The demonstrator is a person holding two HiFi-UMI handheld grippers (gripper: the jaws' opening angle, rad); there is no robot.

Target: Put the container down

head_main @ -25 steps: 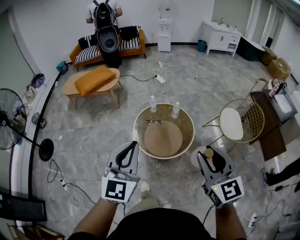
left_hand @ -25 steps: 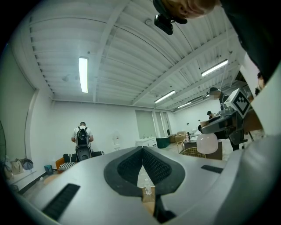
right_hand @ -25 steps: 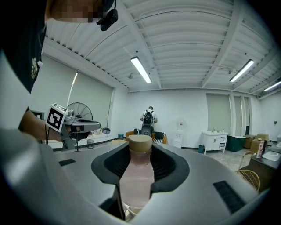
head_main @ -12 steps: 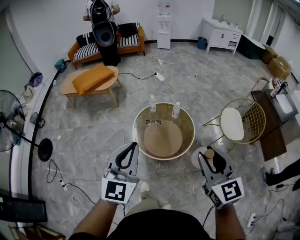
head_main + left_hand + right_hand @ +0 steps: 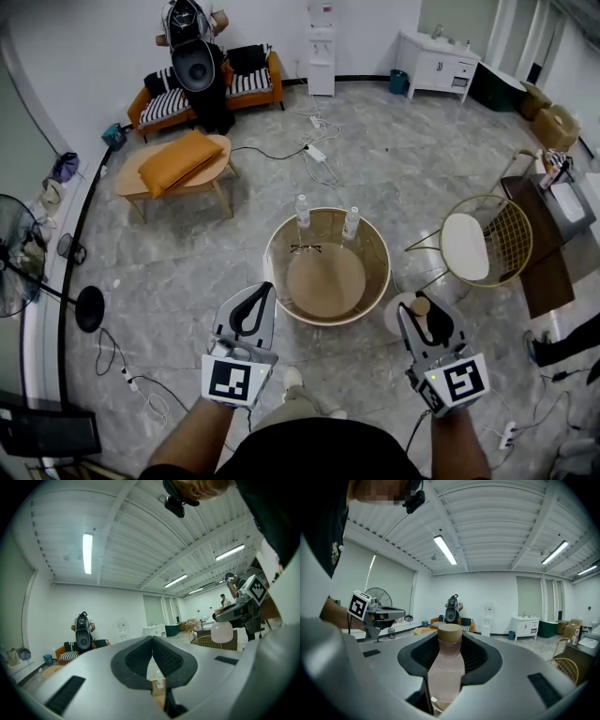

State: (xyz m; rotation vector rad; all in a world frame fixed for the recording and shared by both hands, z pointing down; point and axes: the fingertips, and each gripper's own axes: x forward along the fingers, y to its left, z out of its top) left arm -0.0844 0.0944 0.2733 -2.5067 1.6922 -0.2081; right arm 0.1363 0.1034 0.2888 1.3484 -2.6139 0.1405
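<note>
The container is a pale pink translucent bottle (image 5: 446,667) with a tan cap (image 5: 419,306). My right gripper (image 5: 450,641) is shut on its neck and holds it upright in the air at the lower right of the head view (image 5: 424,317), to the right of the round table (image 5: 377,246). My left gripper (image 5: 265,287) hangs at the table's near left edge, jaws together with nothing between them (image 5: 152,639). The left gripper view shows the right gripper (image 5: 241,605) with the bottle (image 5: 222,632) under it. Two water bottles (image 5: 303,210) (image 5: 352,221) and a pair of glasses (image 5: 305,247) sit on the table.
A small white round stand (image 5: 396,317) sits below the right gripper. A gold wire chair (image 5: 483,246) stands right of the table, a dark desk (image 5: 542,251) beyond it. Cables (image 5: 131,375) and a fan (image 5: 19,258) are on the left. A person (image 5: 192,52) stands by the far sofa.
Both grippers keep nearly the same places and the bottle stays in the right one. The head view has shifted slightly, so the far sofa and person sit further left.
</note>
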